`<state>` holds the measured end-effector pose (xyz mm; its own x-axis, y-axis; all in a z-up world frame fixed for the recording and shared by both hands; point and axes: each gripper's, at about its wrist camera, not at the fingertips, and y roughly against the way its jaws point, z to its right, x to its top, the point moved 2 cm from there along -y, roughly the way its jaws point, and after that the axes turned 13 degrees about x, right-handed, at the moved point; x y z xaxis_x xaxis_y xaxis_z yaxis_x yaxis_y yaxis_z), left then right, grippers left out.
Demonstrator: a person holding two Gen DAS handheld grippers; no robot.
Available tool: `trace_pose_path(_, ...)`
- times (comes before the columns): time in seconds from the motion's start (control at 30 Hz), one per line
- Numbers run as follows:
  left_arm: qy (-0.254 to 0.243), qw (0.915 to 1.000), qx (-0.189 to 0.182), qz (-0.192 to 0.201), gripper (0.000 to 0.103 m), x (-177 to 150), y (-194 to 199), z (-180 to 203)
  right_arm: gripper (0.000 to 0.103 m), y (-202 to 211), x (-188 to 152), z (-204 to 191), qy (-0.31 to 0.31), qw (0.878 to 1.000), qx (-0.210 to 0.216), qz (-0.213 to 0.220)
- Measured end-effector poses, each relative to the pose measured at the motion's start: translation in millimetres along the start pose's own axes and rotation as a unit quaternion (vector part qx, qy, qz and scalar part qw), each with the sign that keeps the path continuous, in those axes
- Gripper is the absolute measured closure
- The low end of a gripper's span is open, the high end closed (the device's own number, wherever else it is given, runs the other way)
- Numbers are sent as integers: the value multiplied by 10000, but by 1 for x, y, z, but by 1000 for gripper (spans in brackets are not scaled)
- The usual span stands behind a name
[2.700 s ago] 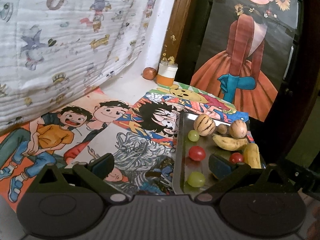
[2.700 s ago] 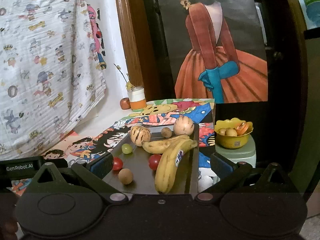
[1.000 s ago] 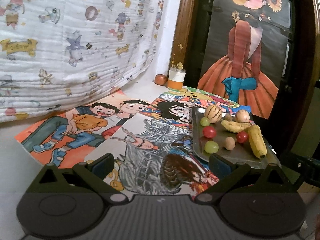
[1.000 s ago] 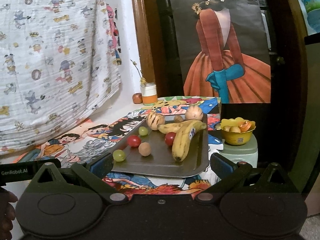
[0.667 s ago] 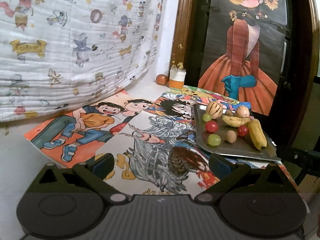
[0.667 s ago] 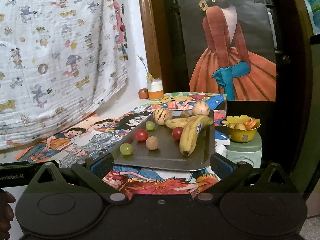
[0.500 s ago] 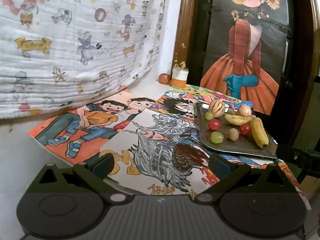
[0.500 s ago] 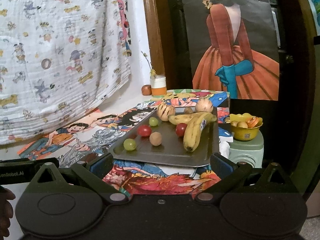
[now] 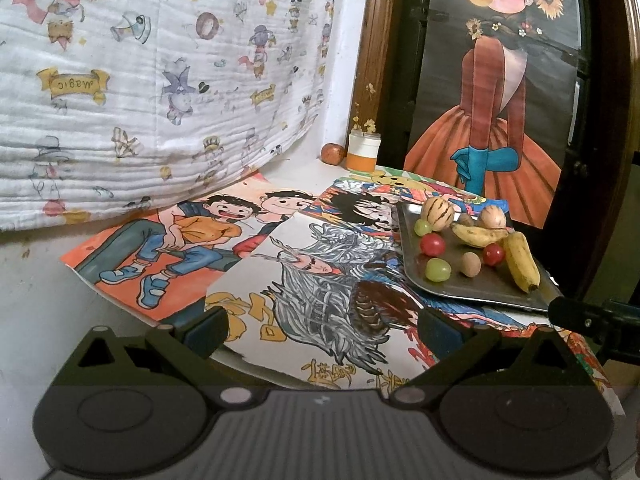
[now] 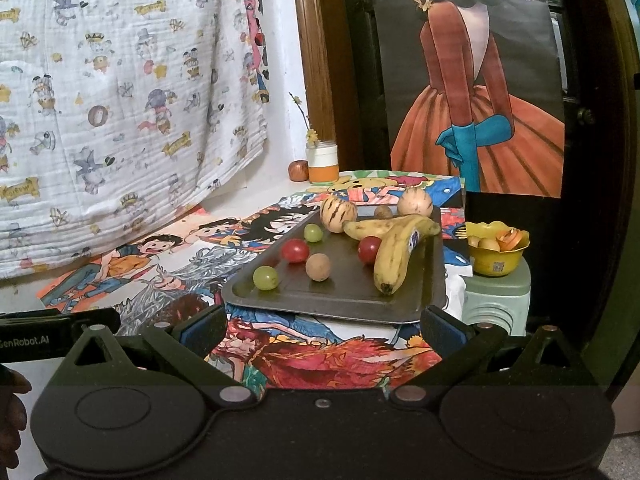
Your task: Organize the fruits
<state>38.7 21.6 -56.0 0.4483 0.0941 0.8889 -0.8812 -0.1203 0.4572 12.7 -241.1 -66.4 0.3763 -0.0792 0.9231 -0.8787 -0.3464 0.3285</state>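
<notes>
Both grippers, left gripper (image 9: 322, 330) and right gripper (image 10: 322, 326), spread wide, empty, pulled farther back than before. Metal tray (image 10: 344, 296) with bananas (image 10: 394, 254), tomatoes, grapes sits on the drawings, unchanged.

Tray (image 10: 344, 304) on posters (image 9: 320, 300) at right, fruit on it, bananas (image 10: 394, 256) right side, grapes (image 10: 266, 278) left, bowl (image 10: 496, 264) further right, jar (image 10: 322, 164) far behind.

counter (image 9: 36, 320): white | drawings (image 9: 320, 280) overlapping across it | tray (image 10: 340, 300) on drawings, right edge | jar (image 9: 363, 152), far corner
</notes>
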Motion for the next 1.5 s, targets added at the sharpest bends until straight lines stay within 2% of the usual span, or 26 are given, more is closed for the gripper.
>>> trace_pose_path(1.5, 9, 10000, 16, -76, 0, -5, -3, -1, 0, -1, 0, 0, -6, 10000, -2, -17)
